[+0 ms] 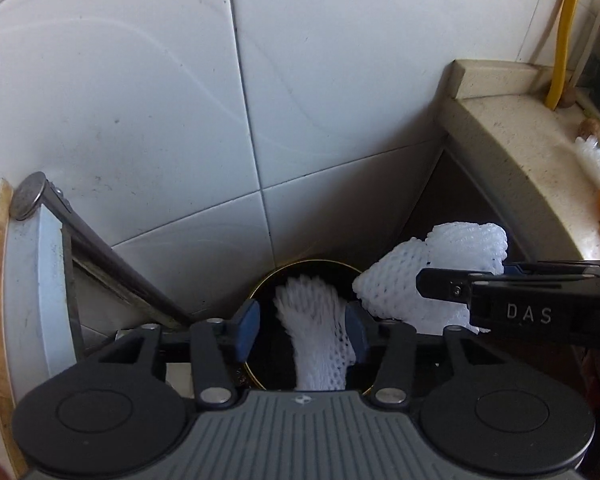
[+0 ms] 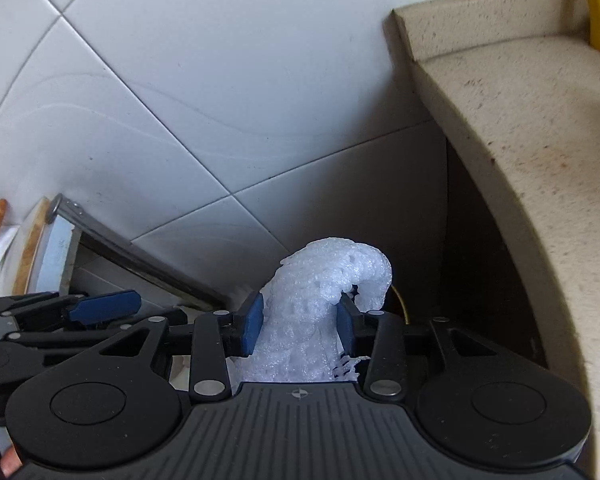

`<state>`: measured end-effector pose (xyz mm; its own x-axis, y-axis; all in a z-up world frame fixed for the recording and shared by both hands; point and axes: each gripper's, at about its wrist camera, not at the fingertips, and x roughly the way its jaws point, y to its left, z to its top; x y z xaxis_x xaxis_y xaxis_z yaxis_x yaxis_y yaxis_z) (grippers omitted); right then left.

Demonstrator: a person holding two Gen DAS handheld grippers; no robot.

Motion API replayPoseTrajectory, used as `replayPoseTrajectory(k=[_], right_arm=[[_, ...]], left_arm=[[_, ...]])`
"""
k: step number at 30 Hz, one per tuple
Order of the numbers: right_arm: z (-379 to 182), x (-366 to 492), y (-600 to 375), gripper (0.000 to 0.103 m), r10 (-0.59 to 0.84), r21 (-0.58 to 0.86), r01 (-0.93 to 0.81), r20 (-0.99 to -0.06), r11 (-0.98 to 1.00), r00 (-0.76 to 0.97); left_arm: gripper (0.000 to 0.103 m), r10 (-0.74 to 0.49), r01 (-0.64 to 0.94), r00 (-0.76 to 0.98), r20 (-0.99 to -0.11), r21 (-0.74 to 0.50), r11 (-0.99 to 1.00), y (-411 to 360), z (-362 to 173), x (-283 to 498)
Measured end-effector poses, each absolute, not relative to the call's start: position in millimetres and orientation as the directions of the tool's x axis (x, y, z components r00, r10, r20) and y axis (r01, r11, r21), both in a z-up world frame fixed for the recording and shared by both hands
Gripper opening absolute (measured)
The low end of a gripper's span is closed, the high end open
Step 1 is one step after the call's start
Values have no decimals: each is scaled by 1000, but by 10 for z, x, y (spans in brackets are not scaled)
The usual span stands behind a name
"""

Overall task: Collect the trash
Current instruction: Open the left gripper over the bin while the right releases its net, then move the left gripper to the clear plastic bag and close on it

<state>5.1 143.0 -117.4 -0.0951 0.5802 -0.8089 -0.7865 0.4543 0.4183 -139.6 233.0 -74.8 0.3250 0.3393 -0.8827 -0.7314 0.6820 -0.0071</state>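
Left tool clenched on white foam net above black bin, right tool grasping second foam net beside it, table rightward

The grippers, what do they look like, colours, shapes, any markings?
Both match. The left gripper and right gripper each have black linkage arms with silver rivets, blue pads on the fingers, two round black discs and a grey ribbed plate with a small emblem. In the left wrist view, the right gripper shows white letters "DAS" on its side. No cables or sleeves show.
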Motion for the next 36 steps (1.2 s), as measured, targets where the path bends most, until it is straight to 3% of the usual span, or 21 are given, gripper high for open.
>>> replayPoseTrajectory(k=[6, 15, 25, 36], right_arm=[[-1300, 1, 1571, 65, 542, 404, -793, -833, 456, -112], [-1342, -15, 1576, 65, 516, 385, -787, -851, 481, -101], [-833, 7, 1058, 68, 610, 403, -770, -792, 494, -24], [-333, 283, 48, 71, 679, 402, -714, -721, 573, 138]], left_arm=[[47, 339, -748, 322, -884, -17, 664, 2392, -760, -1445], [48, 345, -767, 339, -875, -45, 640, 2489, -707, -1590], [48, 332, -713, 424, -843, -85, 696, 2367, -430, -1465], [54, 271, -585, 527, -806, -112, 803, 1716, -175, -875]])
